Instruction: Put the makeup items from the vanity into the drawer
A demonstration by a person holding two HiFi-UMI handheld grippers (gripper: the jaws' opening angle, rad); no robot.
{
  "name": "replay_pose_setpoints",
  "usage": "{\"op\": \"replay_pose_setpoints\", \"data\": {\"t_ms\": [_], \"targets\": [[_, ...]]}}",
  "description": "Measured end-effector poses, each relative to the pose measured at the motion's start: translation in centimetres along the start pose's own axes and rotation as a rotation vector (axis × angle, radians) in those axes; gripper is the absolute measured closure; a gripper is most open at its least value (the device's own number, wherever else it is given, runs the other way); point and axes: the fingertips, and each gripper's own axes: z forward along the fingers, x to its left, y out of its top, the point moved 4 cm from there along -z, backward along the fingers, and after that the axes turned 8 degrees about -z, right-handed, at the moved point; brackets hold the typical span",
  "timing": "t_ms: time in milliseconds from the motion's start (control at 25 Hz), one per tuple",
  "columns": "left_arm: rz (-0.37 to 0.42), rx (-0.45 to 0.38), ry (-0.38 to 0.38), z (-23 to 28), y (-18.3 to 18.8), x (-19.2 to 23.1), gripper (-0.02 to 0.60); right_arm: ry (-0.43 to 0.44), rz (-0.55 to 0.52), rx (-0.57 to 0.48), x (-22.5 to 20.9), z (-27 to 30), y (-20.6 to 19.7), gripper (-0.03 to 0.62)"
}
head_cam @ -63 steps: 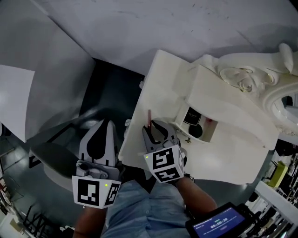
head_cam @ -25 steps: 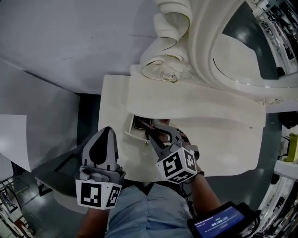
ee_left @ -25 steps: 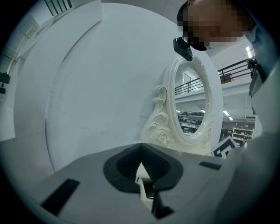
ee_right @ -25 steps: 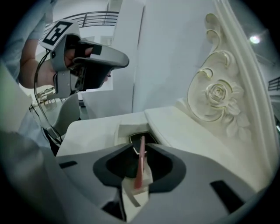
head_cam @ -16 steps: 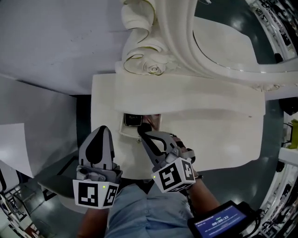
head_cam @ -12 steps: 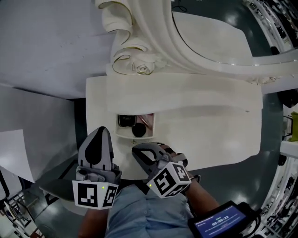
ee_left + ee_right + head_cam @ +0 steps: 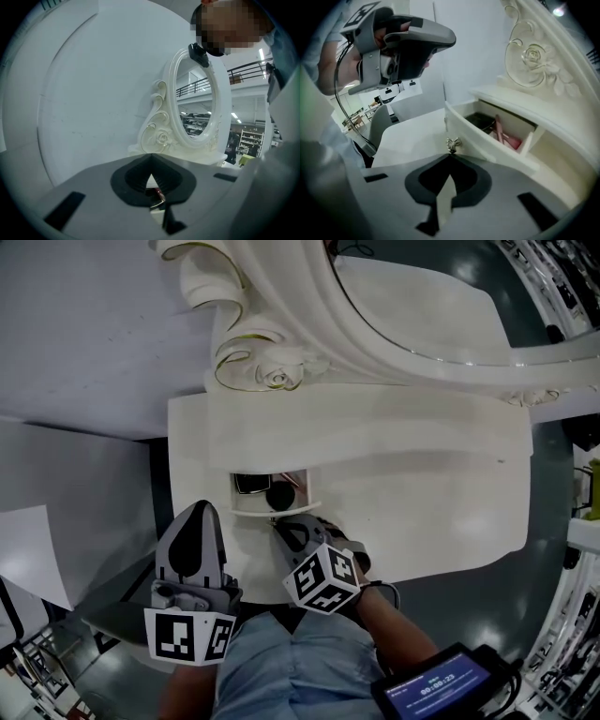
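The small drawer of the white vanity stands pulled out. Inside lie a dark compact, a round black item and pink sticks. The right gripper view shows the same compact and pink sticks. My right gripper is shut and empty at the drawer front, its tips just below the small metal knob. My left gripper hangs shut and empty to the left, beside the vanity's front edge; its tips point toward the mirror.
An ornate oval mirror with carved rose scrolls rises at the back of the vanity. A grey chair stands at lower left below the left gripper. A dark device with a lit screen is at lower right.
My right gripper has pulled back out of the drawer, sunk to its front and shut; the pink stick it carried now lies inside. The left gripper has barely shifted.
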Motion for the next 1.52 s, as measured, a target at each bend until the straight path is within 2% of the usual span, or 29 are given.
{"op": "replay_pose_setpoints", "data": {"t_ms": [480,600,760,960,1080,1240,1360,1520], "targets": [[-0.009,-0.023,0.023,0.0,0.4,0.7,0.583,0.025,0.076,0.02,-0.1,0.2,-0.1,0.591],[0.004,-0.045,0.022,-0.3,1.1,0.4,0.583,0.046,0.098,-0.018,0.1,-1.3,0.5,0.591],[0.029,-0.109,0.02,-1.1,3.0,-1.2,0.583,0.04,0.176,-0.185,-0.5,-5.7,2.5,0.591],[0.066,-0.207,0.023,-2.3,6.2,-5.1,0.583,-0.089,0.246,-0.513,-4.6,-13.9,7.5,0.591],[0.108,-0.286,0.013,-2.6,8.6,-7.6,0.583,-0.207,0.161,-0.665,-6.7,-18.6,10.9,0.592],[0.164,-0.363,0.021,-3.2,10.7,-10.5,0.583,-0.396,-0.049,-0.76,-7.6,-22.9,14.0,0.592],[0.19,-0.404,0.041,-3.7,11.6,-11.9,0.583,-0.44,-0.081,-0.851,-7.7,-25.3,15.3,0.592],[0.202,-0.433,0.052,-3.9,11.8,-13.1,0.583,-0.451,-0.059,-0.886,-8.0,-26.7,15.0,0.592]]}}
